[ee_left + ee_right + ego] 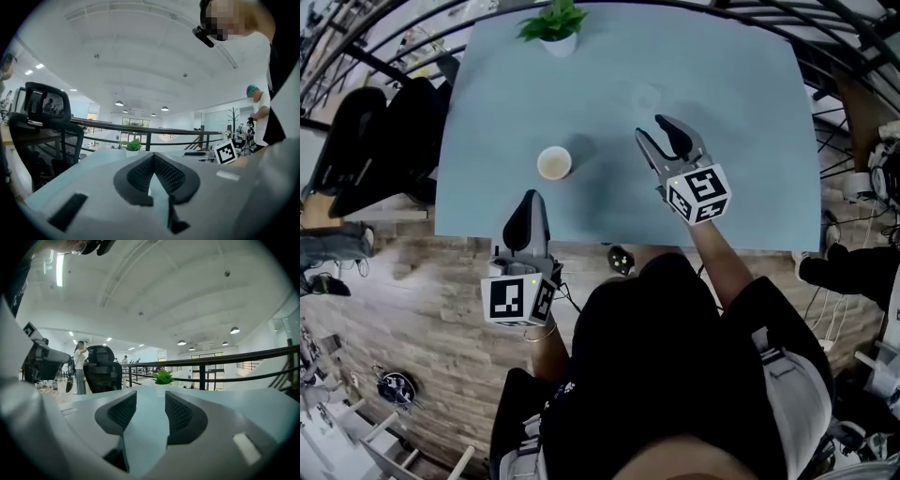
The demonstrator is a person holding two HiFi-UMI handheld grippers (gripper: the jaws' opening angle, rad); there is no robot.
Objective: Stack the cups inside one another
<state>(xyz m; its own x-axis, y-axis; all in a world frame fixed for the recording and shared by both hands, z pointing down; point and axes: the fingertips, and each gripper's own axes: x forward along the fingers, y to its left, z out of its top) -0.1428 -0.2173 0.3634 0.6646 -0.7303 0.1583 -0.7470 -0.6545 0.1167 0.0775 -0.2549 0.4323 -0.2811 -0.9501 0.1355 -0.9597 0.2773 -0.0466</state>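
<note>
On the worktop [750,112] a lone cup [554,162] stands between my clenched, empty left gripper [532,197] and released, empty right gripper [652,129]; probably already stacked, so next I'd check for strays

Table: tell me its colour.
The table is pale blue; the head view shows it best.

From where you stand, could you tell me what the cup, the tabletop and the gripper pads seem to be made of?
Cup: probably paper or thin plastic; matt cream-white, thin rim.
Tabletop: smooth pale blue, likely laminate or painted board; soft sheen, no grain.
Pads of the right gripper: dark, probably rubber; fine waffle texture.
</note>
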